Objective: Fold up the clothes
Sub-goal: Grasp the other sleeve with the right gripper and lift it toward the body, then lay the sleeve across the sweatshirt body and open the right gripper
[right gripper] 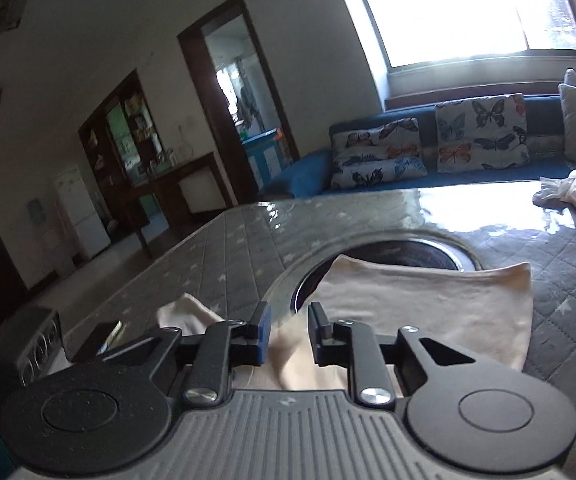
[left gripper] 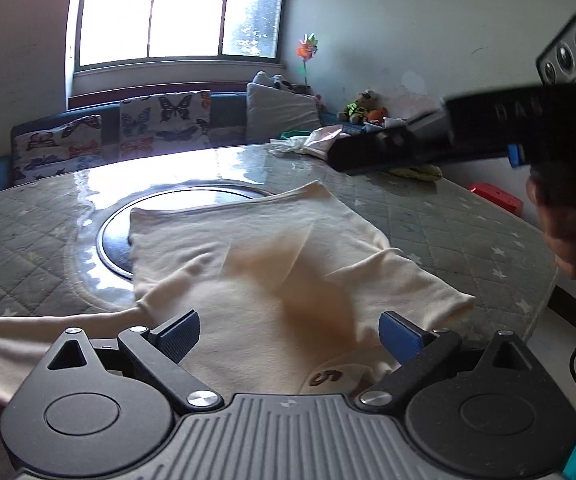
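Observation:
A cream long-sleeved shirt [left gripper: 256,248] lies spread on the table, its far hem over a dark round inset [left gripper: 116,240]. My left gripper [left gripper: 288,326] hovers over the collar end, near a neck label [left gripper: 324,378]; its jaws are wide open and hold nothing. One sleeve [left gripper: 28,332] trails left and the other [left gripper: 428,288] points right. My right gripper [left gripper: 344,156], blurred and held by a hand [left gripper: 568,240], is above the table's far right. In the right wrist view the right gripper [right gripper: 288,316] has a narrow gap, with the shirt [right gripper: 428,300] beneath it and nothing pinched.
The table [left gripper: 28,240] has a grey quilted cover under a glossy sheet. A pile of light clothes [left gripper: 316,142] and a yellow-green item [left gripper: 420,172] lie at its far side. A blue sofa with butterfly cushions [left gripper: 148,120] stands behind, and a red stool [left gripper: 496,198] at right.

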The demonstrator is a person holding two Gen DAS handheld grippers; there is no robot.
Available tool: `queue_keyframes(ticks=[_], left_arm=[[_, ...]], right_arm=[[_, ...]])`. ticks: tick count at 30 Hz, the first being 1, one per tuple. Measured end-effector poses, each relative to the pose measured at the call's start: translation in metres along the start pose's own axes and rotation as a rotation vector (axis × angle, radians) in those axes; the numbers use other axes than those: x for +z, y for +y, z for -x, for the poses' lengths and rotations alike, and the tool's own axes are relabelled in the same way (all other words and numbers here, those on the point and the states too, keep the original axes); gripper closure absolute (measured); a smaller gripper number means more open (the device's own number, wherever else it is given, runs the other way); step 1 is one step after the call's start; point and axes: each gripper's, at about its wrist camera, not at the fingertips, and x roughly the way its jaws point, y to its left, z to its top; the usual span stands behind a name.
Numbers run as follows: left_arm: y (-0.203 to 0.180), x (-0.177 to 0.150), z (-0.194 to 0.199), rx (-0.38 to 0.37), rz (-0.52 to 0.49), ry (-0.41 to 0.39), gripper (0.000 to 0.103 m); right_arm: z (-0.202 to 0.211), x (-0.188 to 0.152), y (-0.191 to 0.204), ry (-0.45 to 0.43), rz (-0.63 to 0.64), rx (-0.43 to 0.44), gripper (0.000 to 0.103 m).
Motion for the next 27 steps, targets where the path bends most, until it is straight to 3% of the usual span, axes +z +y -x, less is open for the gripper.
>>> queue_keyframes(ticks=[3,5,9,13,21,27], left_arm=[[0.004,0.004,0.002,0.006,0.009,-0.009,0.005],[0.003,0.007,-0.001,-0.004,0.012,-0.019,0.005],[-0.003,0.013,-0.010,-0.041,0.012,-0.027,0.006],[-0.008,0.014,-0.024,-0.076,-0.001,-0.005,0.010],[0.001,0.011,-0.038,-0.090,0.026,0.043,0.021],[0.013,0.008,-0.049,-0.087,0.068,0.079,0.027]], right_arm=[[0.011,-0.004,-0.015,0.022,0.006,-0.045,0.083],[0.018,-0.013,-0.029,0.065,0.041,-0.125,0.083],[0.022,-0.047,-0.051,0.198,0.060,-0.193,0.082],[0.022,-0.073,-0.064,0.262,0.076,-0.265,0.082],[0.013,-0.050,-0.068,0.181,0.075,-0.236,0.082],[-0.019,-0.053,-0.075,0.209,0.080,-0.243,0.082]])
